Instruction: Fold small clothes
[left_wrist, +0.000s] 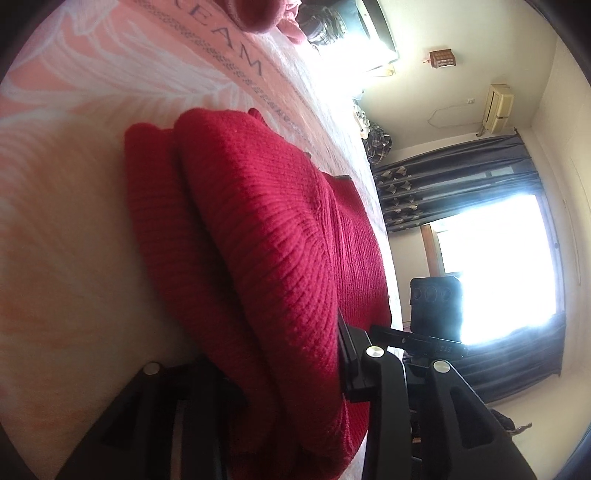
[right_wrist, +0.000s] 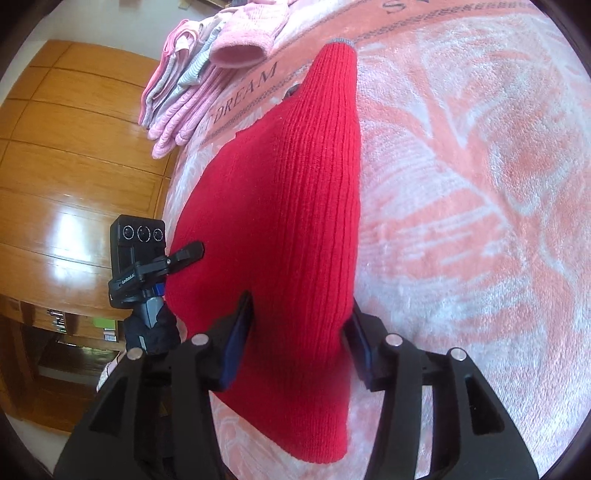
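Observation:
A red ribbed knit garment (left_wrist: 258, 221) lies folded in thick layers on a pink and white blanket (left_wrist: 74, 184). My left gripper (left_wrist: 280, 376) is shut on a bunched end of it, with fabric bulging between the fingers. In the right wrist view the same red knit garment (right_wrist: 288, 203) stretches away to a narrow tip near the blanket's lettered border. My right gripper (right_wrist: 299, 343) is shut on its near end, both pads pressing the fabric. The left gripper (right_wrist: 192, 252) shows there at the garment's left edge. The right gripper (left_wrist: 384, 330) shows at the garment's far edge.
A stack of folded pink and pale clothes (right_wrist: 195, 85) sits at the blanket's far left edge, and pink clothes (left_wrist: 266, 14) show at the top of the left wrist view. Wooden wardrobe doors (right_wrist: 74, 147) stand beside the bed. A bright window (left_wrist: 498, 266) with dark curtains (left_wrist: 443, 177) lies beyond.

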